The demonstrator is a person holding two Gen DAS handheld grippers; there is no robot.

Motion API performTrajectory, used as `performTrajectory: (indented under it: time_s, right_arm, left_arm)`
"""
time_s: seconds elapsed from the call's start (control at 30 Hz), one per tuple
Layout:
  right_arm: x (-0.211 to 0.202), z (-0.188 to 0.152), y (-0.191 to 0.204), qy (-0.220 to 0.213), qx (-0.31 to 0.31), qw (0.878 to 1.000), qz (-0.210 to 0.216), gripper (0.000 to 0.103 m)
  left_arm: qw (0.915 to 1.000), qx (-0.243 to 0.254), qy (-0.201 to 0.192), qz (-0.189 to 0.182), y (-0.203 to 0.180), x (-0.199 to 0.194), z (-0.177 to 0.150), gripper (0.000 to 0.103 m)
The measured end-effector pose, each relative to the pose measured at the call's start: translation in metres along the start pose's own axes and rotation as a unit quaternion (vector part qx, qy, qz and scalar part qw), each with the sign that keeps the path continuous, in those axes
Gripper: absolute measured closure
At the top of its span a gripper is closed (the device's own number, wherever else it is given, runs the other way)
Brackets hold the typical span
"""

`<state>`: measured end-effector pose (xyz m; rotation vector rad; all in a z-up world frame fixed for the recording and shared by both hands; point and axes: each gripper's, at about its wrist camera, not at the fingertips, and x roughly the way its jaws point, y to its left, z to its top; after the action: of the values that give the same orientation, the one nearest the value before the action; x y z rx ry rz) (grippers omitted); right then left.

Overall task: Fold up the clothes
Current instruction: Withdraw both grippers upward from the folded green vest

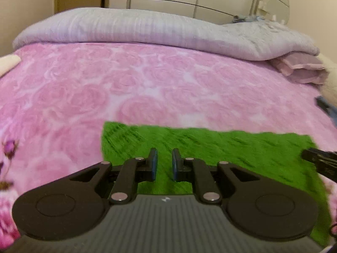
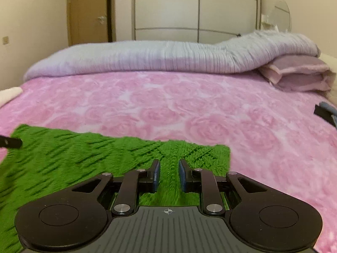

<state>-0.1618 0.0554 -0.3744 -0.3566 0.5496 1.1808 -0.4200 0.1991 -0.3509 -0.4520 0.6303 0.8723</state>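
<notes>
A bright green knitted garment (image 1: 210,147) lies flat on the pink rose-patterned bedspread (image 1: 126,84), folded into a rectangle with a straight far edge. My left gripper (image 1: 165,164) hovers low over its left part, open, with green fabric showing in the gap between the fingers. My right gripper (image 2: 169,175) is over the right part of the same garment (image 2: 84,158), near its right edge, and is open as well. Each gripper's tip shows in the other's view: the right gripper (image 1: 320,162) at the right edge, the left gripper (image 2: 10,142) at the left edge.
A rolled lilac-grey duvet (image 2: 158,57) runs across the far side of the bed. A folded pink blanket (image 2: 299,76) sits at the far right. A dark object with blue on it (image 2: 324,113) lies at the right edge. A wardrobe (image 2: 189,10) and a door (image 2: 88,10) stand behind.
</notes>
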Motion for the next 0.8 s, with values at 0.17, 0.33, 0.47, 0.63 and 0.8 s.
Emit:
performTrajectory:
  time_s: [0.17, 0.33, 0.47, 0.63, 0.8]
  right_arm:
    - [0.021, -0.014, -0.026, 0.014, 0.040, 0.999, 0.009, 0.082]
    - [-0.006, 0.000, -0.035, -0.027, 0.061, 0.998, 0.009, 0.082]
    - [0.026, -0.005, -0.048, 0.019, 0.051, 0.998, -0.008, 0.082]
    - [0.004, 0.000, -0.044, 0.018, 0.048, 0.999, -0.012, 0.082]
    - [-0.040, 0.007, -0.044, -0.003, 0.105, 0.994, -0.006, 0.081]
  left_arm:
    - [0.9995, 0.015, 0.015, 0.023, 0.011, 0.025, 0.000, 0.093]
    - [0.9987, 0.011, -0.006, 0.049, 0.016, 0.025, 0.004, 0.092]
    - [0.9987, -0.005, 0.011, 0.049, 0.028, 0.042, 0.000, 0.093]
    - [0.9978, 0.021, 0.012, 0.062, 0.017, 0.014, 0.002, 0.093]
    - [0.9991, 0.012, 0.005, 0.040, 0.006, -0.029, -0.010, 0.092]
